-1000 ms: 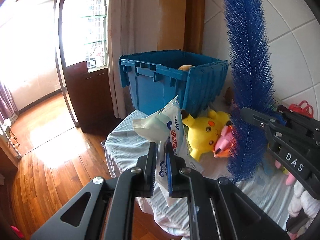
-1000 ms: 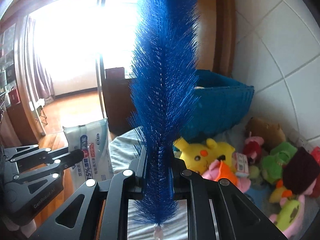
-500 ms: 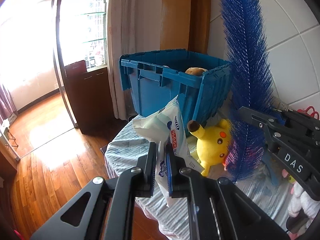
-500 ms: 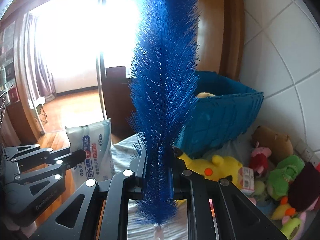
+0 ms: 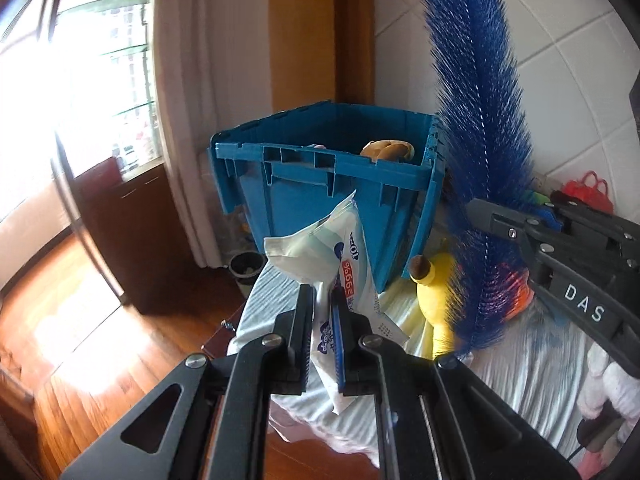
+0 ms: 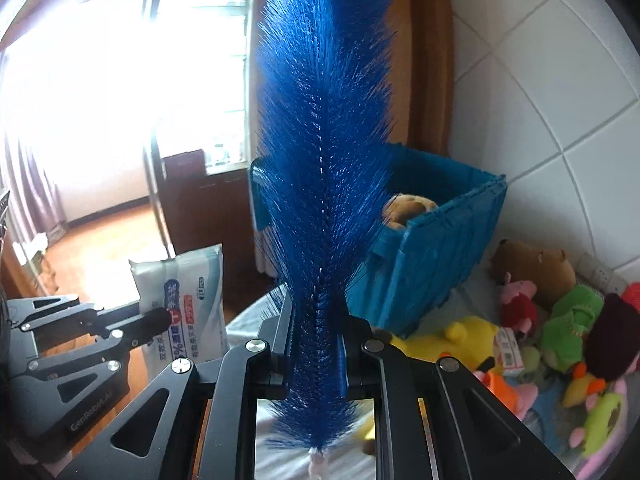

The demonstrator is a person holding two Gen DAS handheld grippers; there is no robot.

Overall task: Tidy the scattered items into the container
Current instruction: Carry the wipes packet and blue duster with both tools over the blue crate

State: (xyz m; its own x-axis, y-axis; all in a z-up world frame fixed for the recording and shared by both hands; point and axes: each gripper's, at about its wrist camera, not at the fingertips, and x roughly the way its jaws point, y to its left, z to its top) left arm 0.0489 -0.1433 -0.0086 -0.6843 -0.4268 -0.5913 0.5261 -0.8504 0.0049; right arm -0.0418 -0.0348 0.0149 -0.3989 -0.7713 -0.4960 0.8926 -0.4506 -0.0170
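My left gripper [image 5: 322,300] is shut on a white pack of wet wipes [image 5: 338,256] and holds it in the air in front of the blue crate [image 5: 320,184]. My right gripper [image 6: 318,320] is shut on a long blue bristle brush [image 6: 324,140] that stands upright; it also shows in the left wrist view [image 5: 476,128]. The crate [image 6: 432,248] stands on the cloth-covered table against the tiled wall, with a brown plush [image 6: 408,208] inside. The wipes pack [image 6: 184,292] and left gripper show at lower left in the right wrist view.
A yellow Pikachu plush [image 6: 468,336] lies beside the crate. Several plush toys [image 6: 560,312] are heaped at the right along the wall. A dark cabinet [image 5: 132,232] and wooden floor [image 5: 60,320] lie to the left, beyond the table's edge [image 5: 256,320].
Both grippers have moved closer to the crate and higher, each still holding its item. The crate looks larger and its inside shows more.
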